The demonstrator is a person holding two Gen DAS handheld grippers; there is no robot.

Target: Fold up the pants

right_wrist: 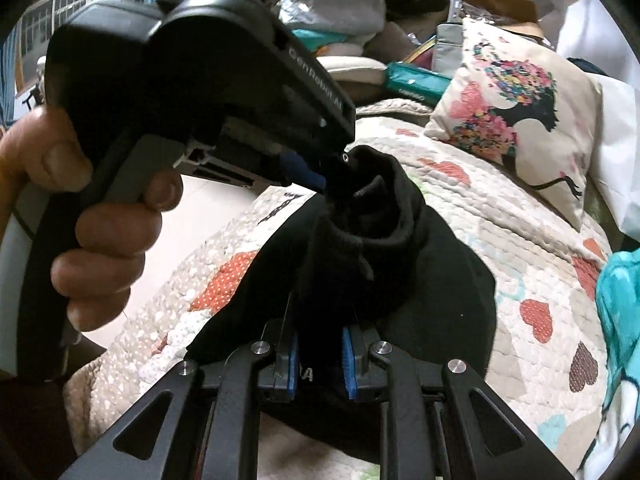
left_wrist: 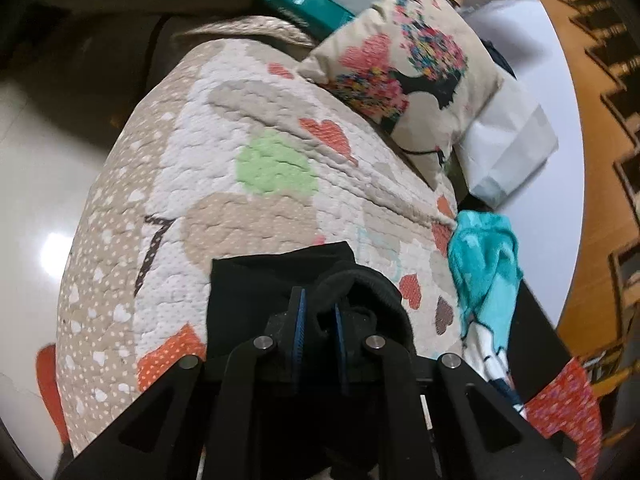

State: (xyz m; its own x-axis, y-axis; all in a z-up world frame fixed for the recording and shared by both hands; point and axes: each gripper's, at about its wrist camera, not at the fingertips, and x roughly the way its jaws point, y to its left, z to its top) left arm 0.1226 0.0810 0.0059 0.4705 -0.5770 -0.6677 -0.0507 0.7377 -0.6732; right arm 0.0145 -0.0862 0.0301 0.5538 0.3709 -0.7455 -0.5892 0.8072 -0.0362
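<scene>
Quilted heart-print bedspread [left_wrist: 240, 216] fills frame. Black knit pants [left_wrist: 260, 292] bunched lower centre. My left gripper [left_wrist: 319, 312] & right gripper [right_wrist: 318, 344] both pinch fabric, nearly closed. Keep tension even, align edges.

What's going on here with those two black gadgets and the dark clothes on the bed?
A person is folding black pants on a quilted heart-patterned blanket, using two hand-held grippers instead of bare hands. The left gripper and the right gripper each pinch a bunched part of the fabric between blue-padded fingers. The person's hand squeezes the left tool's handle. The pants are gathered and partly lifted, not yet laid flat in a neat fold. A decorated pillow and a turquoise cloth lie nearby.
</scene>
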